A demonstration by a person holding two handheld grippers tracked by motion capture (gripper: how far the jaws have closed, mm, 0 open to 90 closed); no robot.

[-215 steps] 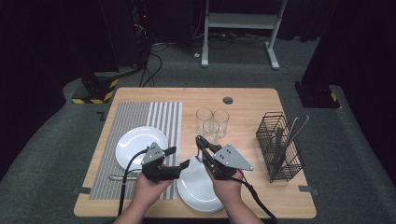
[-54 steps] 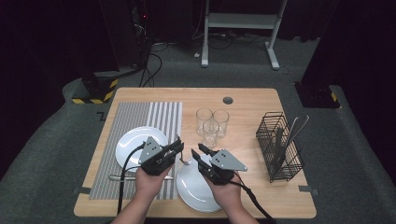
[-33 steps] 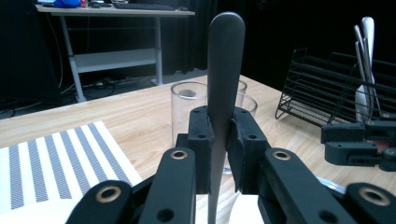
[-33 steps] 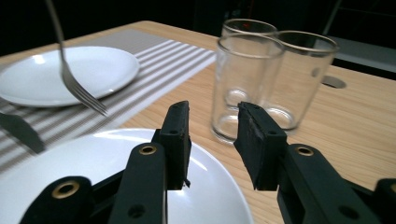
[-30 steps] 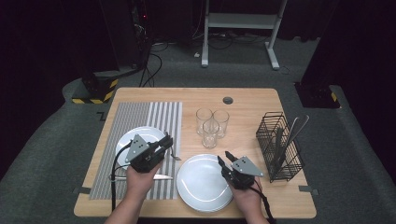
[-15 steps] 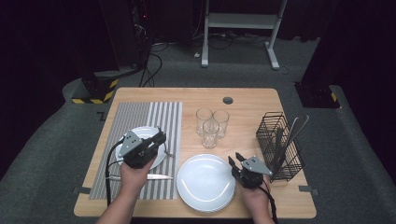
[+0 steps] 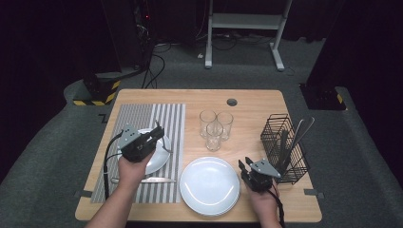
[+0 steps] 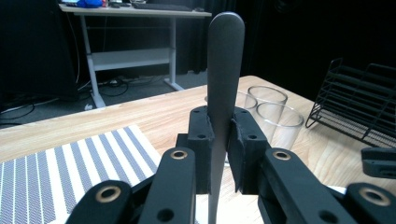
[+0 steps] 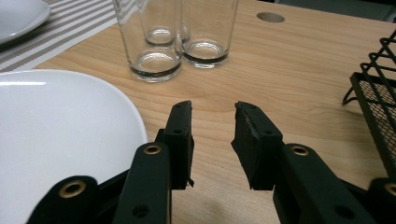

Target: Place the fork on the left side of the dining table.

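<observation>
Steel cutlery (image 7: 291,137) in wire basket (image 7: 284,149)

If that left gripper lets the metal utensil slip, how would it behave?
The utensil handle looks smooth, rigid metal, so it probably stays stiff but may slide between the left gripper fingers. It stands upright, pinched low, so it might pivot.

Evenly lit from overhead across the table (image 7: 256,102); black and murky along the upper frame and both sides. Faint glare on the large plate (image 7: 209,185). Soft shadows only. Slightly soft focus up close in both gripper views.
</observation>
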